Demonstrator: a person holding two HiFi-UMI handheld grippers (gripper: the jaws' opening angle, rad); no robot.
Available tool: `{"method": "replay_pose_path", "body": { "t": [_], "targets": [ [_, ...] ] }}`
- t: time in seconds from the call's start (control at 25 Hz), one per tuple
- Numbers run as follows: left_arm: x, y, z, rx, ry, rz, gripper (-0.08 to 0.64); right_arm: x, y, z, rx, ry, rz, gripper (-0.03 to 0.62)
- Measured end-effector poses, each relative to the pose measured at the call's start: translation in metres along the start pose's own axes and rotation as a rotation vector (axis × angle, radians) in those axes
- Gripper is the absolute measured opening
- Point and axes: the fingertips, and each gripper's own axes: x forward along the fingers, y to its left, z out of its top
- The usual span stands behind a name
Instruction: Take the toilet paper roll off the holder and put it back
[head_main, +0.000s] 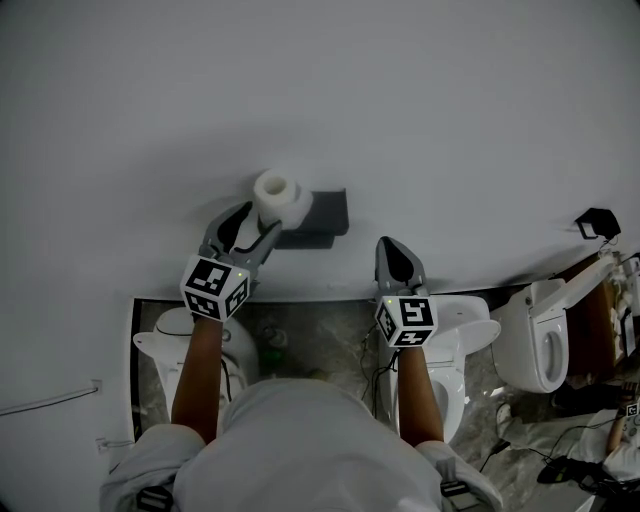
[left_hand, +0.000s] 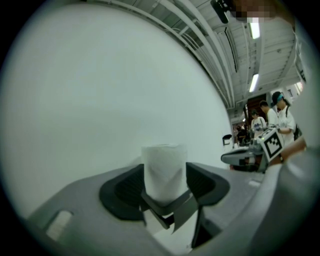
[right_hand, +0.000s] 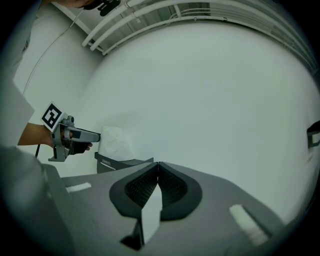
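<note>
On the white wall (head_main: 420, 100), the toilet paper roll (head_main: 280, 197) is standing upright at the left end of the dark grey holder (head_main: 328, 214). The left gripper (head_main: 257, 222) is pointing level at the wall with its jaws spread apart. The roll is sitting between them, and the pads are lying just beside its sides without visibly squeezing it. The right gripper (right_hand: 157, 167) is hovering to the right of the holder, also facing the wall. Its jaws are resting together with nothing between them. Below the person's arms, white toilets (head_main: 540, 345) are lining the foot of the wall.
</note>
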Motion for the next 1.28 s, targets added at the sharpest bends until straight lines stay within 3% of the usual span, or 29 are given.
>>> {"method": "replay_pose_path", "body": {
  "t": [0.56,1.28],
  "targets": [
    [0.029,0.012,-0.006,-0.008,-0.005,-0.001,0.29,0.028,-0.014,-0.008,0.003,0.003,0.012,0.0],
    [0.057,0.004,-0.006,-0.034,-0.031,-0.071,0.339,0.042,-0.03,-0.018,-0.004,0.033,0.011,-0.001]
  ]
}}
